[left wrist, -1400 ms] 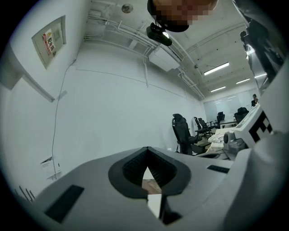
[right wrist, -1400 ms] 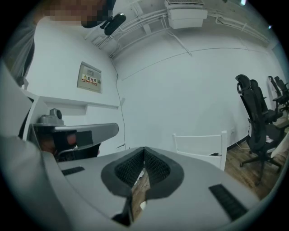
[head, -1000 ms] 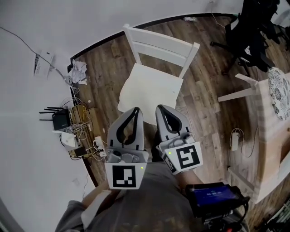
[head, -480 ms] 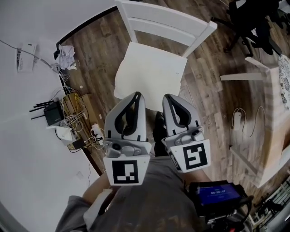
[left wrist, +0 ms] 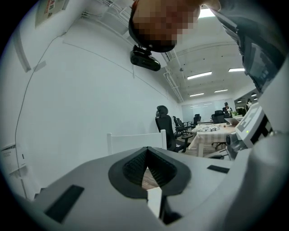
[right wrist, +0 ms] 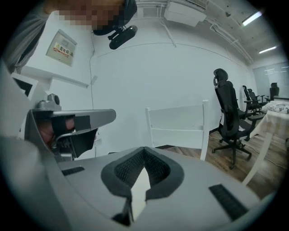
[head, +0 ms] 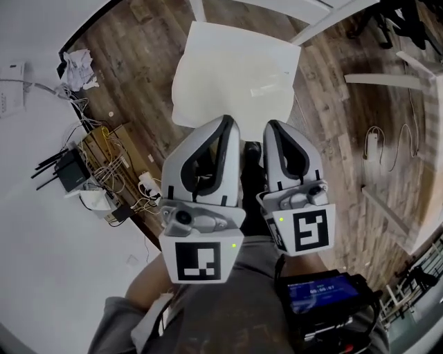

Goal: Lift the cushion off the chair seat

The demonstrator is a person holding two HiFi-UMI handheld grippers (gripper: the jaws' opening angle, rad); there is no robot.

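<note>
A cream cushion lies flat on the seat of a white wooden chair in the head view. My left gripper and right gripper are side by side just short of the cushion's near edge, both pointing at it and touching nothing. Each has its jaws closed tip to tip with nothing held. The left gripper view shows the left gripper below the chair back. In the right gripper view the right gripper also sits under the chair back.
A router and tangled cables lie on the wooden floor by the left wall, with crumpled paper beyond. A white table leg and a power strip are at right. Black office chairs stand further back.
Both grippers have sunk and closed in on the chair. The cushion has grown larger and slid up the head view, so the chair back now leaves the top edge.
</note>
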